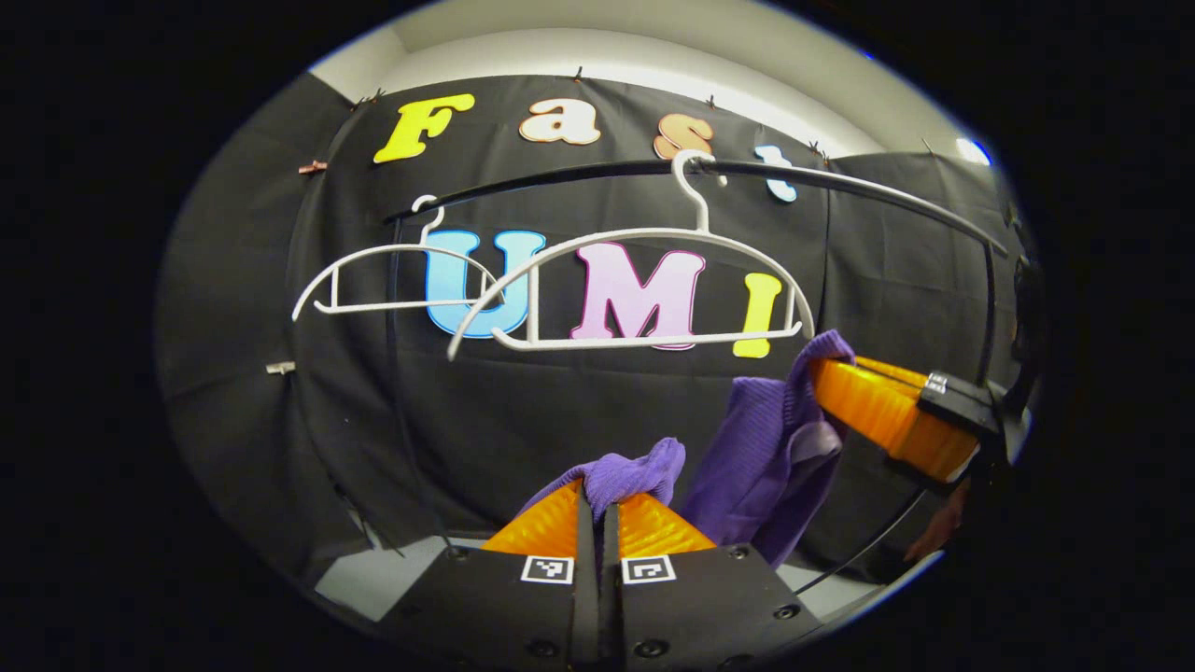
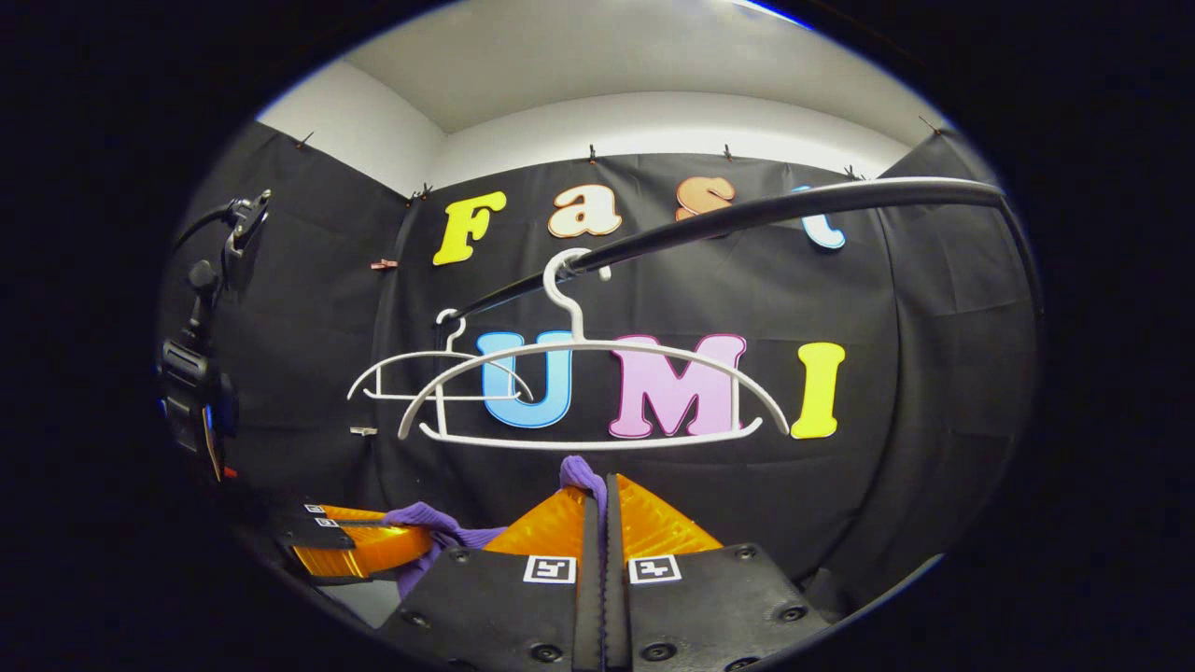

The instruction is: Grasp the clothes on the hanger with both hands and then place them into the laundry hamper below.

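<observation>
1. Nearest the lens in the left gripper view, the left gripper [image 1: 598, 509] has its ribbed orange fingers pressed together, with a bunch of the purple garment [image 1: 766, 457] pinched between their tips.
2. Over in the right gripper view, the right gripper [image 2: 597, 499] is closed just as tightly, a small fold of purple cloth poking up between its fingers.
3. So the garment is off the rack and carried by both grippers, hanging between them below the hangers and sagging in soft folds.
4. Up behind, the near white hanger [image 1: 635, 280] hangs bare on the black rail [image 1: 840, 182], and a second white hanger [image 1: 392, 280] sits farther left, also bare.
5. By my reading the grasp and the pull-off are done; what is left is the lowering and the release into the laundry hamper, whose position I cannot tell from these views.
6. Materials: the cloth is a fine-ribbed knit, limp and matte. The hangers are thin, smooth, curved plastic with a straight lower bar, and the rail is a glossy dark tube.
7. Gripper bodies are flat black plates with screw heads and small square markers.
</observation>
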Demonstrator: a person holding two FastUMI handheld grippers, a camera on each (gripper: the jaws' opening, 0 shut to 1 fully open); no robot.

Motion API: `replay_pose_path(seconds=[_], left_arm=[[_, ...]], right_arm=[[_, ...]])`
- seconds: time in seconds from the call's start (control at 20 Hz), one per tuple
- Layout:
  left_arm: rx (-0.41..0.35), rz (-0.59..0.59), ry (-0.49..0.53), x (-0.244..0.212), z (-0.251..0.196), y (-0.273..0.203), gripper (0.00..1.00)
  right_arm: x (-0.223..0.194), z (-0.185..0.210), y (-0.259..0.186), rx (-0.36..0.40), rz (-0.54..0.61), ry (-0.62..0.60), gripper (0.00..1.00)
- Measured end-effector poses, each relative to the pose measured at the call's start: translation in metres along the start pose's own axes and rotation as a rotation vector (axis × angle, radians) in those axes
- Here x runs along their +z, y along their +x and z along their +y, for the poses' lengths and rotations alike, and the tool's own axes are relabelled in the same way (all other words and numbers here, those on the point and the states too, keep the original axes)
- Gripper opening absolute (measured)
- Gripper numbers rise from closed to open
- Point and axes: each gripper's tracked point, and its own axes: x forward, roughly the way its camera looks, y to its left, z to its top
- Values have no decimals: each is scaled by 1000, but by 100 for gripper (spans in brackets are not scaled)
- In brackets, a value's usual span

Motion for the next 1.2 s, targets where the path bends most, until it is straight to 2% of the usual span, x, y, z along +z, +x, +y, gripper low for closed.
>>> replay_pose_path(seconds=[0.1, 0.25, 0.4, 0.65, 0.9, 1.05, 1.1, 1.15, 1.2], left_arm=[[-19, 35, -43, -18, -4, 6, 5], [-6, 118, -72, -66, -1, 18, 5], [4, 207, -56, -121, 2, 31, 5], [1, 337, -25, -205, 4, 47, 5], [52, 523, -7, -283, 16, 56, 5], [91, 637, -14, -322, 18, 53, 6], [92, 654, -16, -329, 16, 51, 10], [91, 656, -11, -325, 15, 49, 17], [80, 659, -3, -325, 16, 48, 44]], right_arm=[[-25, -4, 0, 6, 58, 10, 6], [-82, -10, -2, 20, 182, 21, 6], [-139, -17, -7, 36, 306, 35, 6], [-229, -40, -22, 22, 473, -27, 5], [-330, -46, -51, -16, 737, 12, 5], [-368, -45, -77, -16, 867, 60, 9], [-373, -42, -83, -9, 884, 73, 27], [-378, -42, -87, -6, 902, 64, 34], [-383, -46, -95, -2, 929, 38, 56]])
